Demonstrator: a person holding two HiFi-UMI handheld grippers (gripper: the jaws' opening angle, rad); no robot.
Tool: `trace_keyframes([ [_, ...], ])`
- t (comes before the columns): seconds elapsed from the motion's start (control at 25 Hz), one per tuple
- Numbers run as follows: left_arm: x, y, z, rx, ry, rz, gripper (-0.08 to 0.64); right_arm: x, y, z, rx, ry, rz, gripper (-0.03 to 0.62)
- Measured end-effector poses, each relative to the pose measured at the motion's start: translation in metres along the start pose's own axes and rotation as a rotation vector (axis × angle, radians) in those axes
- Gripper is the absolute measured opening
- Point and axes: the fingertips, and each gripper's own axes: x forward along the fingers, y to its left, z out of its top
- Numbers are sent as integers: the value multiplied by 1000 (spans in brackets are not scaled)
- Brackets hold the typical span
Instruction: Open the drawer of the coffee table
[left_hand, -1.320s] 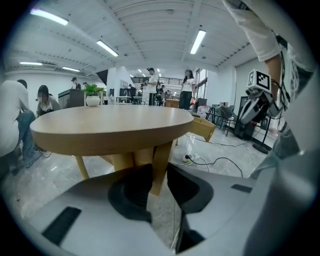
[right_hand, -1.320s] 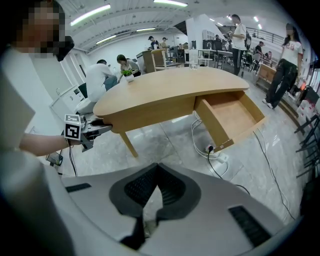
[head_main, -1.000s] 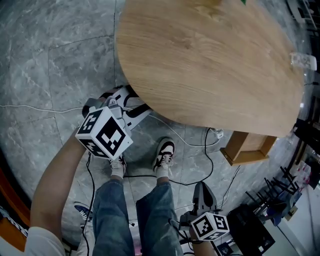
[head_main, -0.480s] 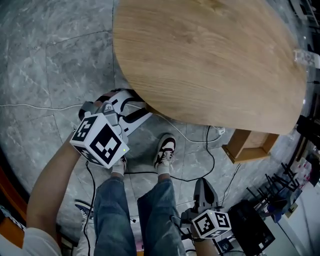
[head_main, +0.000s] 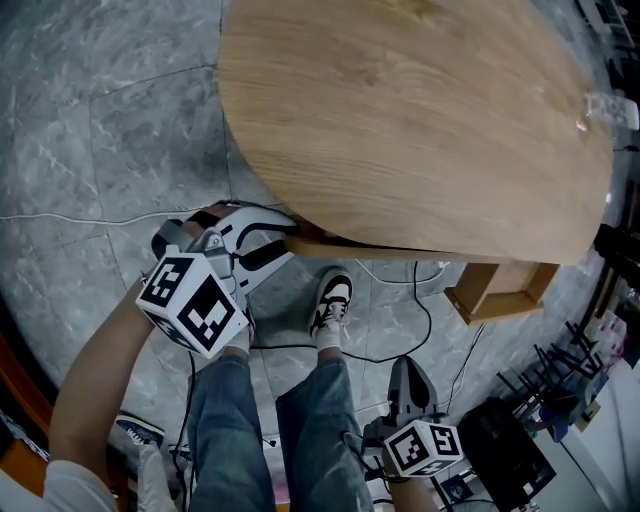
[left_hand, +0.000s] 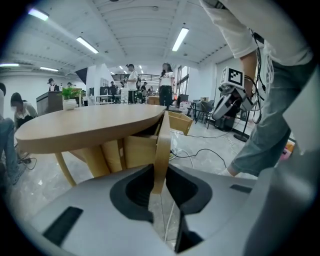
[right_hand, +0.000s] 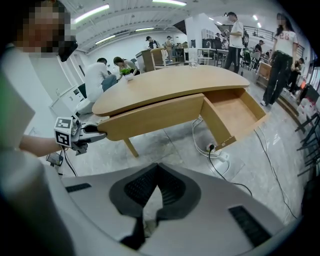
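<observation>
The coffee table's oval wooden top (head_main: 400, 120) fills the upper head view. Below its near edge shows a strip of the drawer front (head_main: 360, 248), and the drawer box (head_main: 497, 290) sticks out at the right. My left gripper (head_main: 285, 235) is shut on the left end of that front panel. The left gripper view shows the panel's edge (left_hand: 161, 145) upright between the pads of the left gripper (left_hand: 159, 185). In the right gripper view the drawer box (right_hand: 235, 112) stands pulled out, with the left gripper (right_hand: 97, 134) on the front panel (right_hand: 155, 116). My right gripper (head_main: 405, 385) hangs low by the legs, shut and empty.
A power strip (head_main: 435, 265) and black cables lie on the grey tiled floor under the table. The person's shoes (head_main: 330, 303) stand close to the drawer front. A black rack (head_main: 560, 390) is at the right. A clear glass (head_main: 605, 105) sits on the table's far right.
My left gripper has moved down and left in the head view. A strip of drawer front now shows below the tabletop's edge. The right gripper has stayed put.
</observation>
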Motion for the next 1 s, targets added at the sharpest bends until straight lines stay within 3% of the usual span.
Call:
trace_keyframes([
  [0.68,-12,-89,-7,30,31,-100,67,-16,-5,-24,14,-37,-7,0],
  [1.0,-14,-96,-8,26,44,-114,67,-18,-13,-27,25,-44,-21,-1],
])
